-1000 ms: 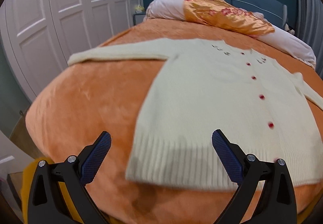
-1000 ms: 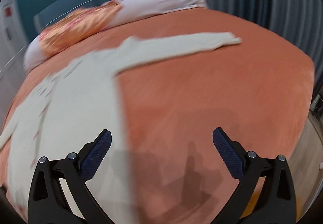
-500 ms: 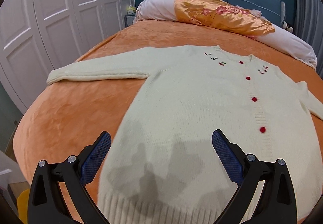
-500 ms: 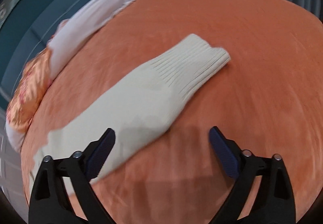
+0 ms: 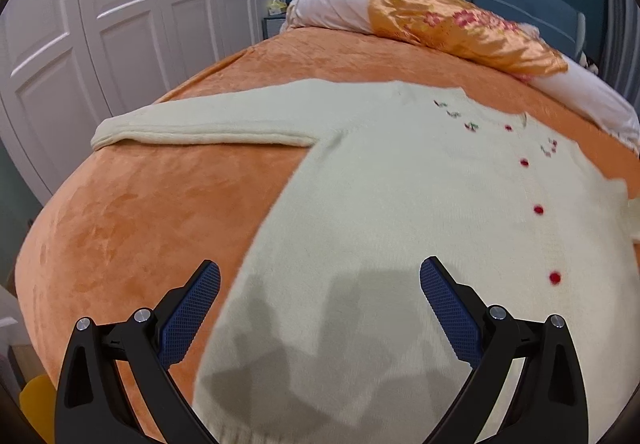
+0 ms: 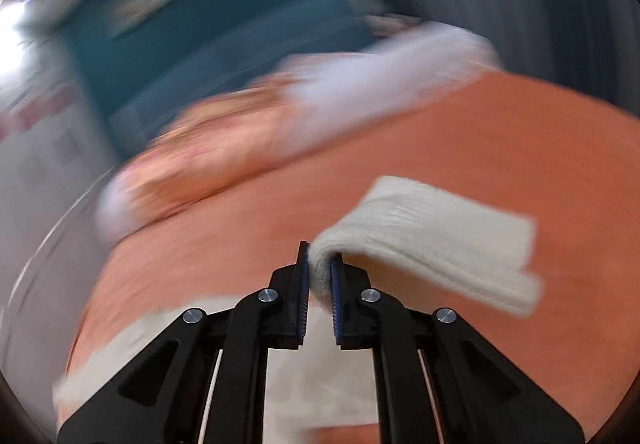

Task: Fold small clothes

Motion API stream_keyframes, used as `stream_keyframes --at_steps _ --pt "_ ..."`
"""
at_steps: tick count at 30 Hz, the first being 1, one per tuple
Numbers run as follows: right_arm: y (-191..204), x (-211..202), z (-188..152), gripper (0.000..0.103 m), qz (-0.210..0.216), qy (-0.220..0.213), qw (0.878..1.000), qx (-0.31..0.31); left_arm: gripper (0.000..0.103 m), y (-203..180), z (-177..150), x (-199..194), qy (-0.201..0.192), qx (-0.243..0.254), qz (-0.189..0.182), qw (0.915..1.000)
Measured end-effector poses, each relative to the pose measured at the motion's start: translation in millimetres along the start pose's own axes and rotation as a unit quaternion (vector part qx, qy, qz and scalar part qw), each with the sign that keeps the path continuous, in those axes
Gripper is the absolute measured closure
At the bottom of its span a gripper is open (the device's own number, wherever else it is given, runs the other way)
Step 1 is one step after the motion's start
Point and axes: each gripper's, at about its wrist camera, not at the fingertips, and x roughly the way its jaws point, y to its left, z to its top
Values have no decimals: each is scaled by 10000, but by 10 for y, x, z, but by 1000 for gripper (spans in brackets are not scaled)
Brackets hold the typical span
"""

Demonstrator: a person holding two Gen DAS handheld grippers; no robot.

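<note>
My right hand-held gripper (image 6: pixel 319 276) is clamped on the cuff end of the right sleeve (image 6: pixel 432 240), which hangs off the pads, raised clear of the bed (image 6: pixel 480 148); the right view is heavily blurred, so I cannot tell how high it is lifted. My left hand-held gripper (image 5: pixel 320 308) has its jaws wide apart and holds nothing, hovering above the lower body of the cream cardigan (image 5: pixel 400 212). The cardigan lies flat and face up on the orange bedspread (image 5: pixel 160 204), buttons (image 5: pixel 538 209) closed, hem toward me. I judge the task barely begun: the body is unfolded, the left sleeve (image 5: pixel 208 124) lies stretched straight out toward the wardrobe (image 5: pixel 120 24) side, and only the right sleeve is in hand for its first fold inward. Left to do: both sleeves laid across the body, then the body folded. For room, the left cuff rests near the bed's left edge, so it could slip off if dragged outward. Open bedspread lies beyond the collar up to the pillows (image 5: pixel 332 8), and to the right of the garment.
</note>
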Motion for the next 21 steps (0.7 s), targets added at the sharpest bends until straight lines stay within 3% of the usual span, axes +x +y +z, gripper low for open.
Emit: stream_keyframes --at_steps 2,4,7,9,11,13,15,19,21 --pt "758 254 -295 94 602 424 9957 -557 5 43 81 14 -22 -170 -98 9998" --pt "1391 592 -746 94 900 935 9857 -1072 5 82 184 30 -32 -378 -252 9990" --pt "1954 1124 -1549 91 978 1906 9642 -1563 5 97 324 73 32 -620 -604 9962" --pt "2090 1218 -1972 84 782 2232 9552 -1781 5 81 424 129 100 -674 -816 9943" --pt "2084 1063 -2029 81 801 2022 9598 -1774 5 51 497 192 134 -692 -994 9925" --pt "1910 881 -1883 64 1143 1898 9667 -1282 5 9 567 284 174 -744 -1170 9902" --pt "1587 678 -1698 53 1142 1624 9757 -929 5 -59 639 435 352 -827 -1381 9863" --pt "1025 422 -1529 53 540 1473 9856 -634 5 -265 785 793 788 -1206 -1863 9719" --pt "619 310 -1482 53 261 1424 9894 -145 5 -371 832 969 994 -1318 -2025 9653"
